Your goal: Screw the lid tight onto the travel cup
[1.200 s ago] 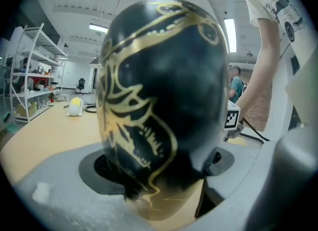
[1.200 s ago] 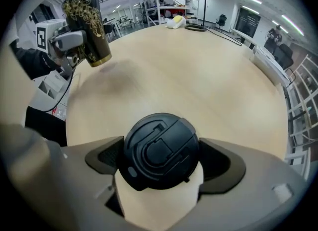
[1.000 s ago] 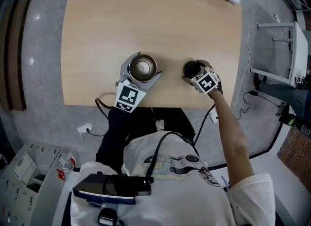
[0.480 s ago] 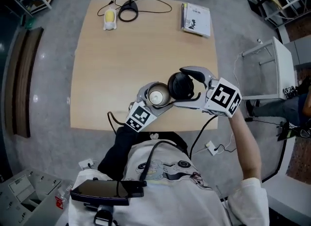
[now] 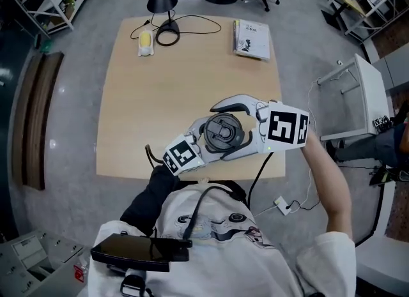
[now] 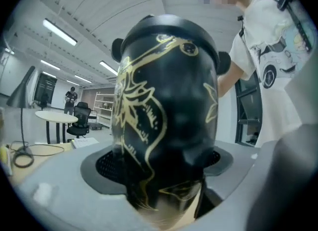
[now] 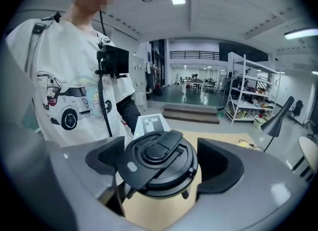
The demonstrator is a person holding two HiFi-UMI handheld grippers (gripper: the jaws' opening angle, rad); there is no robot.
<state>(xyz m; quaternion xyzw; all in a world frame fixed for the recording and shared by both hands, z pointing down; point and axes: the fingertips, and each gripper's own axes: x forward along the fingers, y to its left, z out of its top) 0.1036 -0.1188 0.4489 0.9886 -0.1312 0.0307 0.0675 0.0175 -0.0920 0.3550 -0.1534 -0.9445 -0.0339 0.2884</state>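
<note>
The travel cup [image 6: 164, 115] is black with a gold line drawing and stands upright between the jaws of my left gripper [image 6: 159, 173], which is shut on its body. In the head view the cup is hidden under the black flip-top lid [image 5: 223, 133], held above the table's near edge. My right gripper [image 5: 228, 129] comes in from the right and is shut on the lid [image 7: 159, 163], one pad on each side. The lid [image 6: 169, 26] sits over the cup's mouth. My left gripper [image 5: 211, 141] reaches up from the lower left.
The wooden table [image 5: 166, 85] carries a black desk lamp [image 5: 167, 30], a yellow object [image 5: 146, 41] and a book [image 5: 251, 39] along its far edge. A white stand [image 5: 358, 91] is to the right of the table. Shelving [image 7: 253, 91] stands behind.
Both grippers have risen off the table. The right one carried the lid leftward from beside the cup and now holds it on the cup's mouth, which showed open before.
</note>
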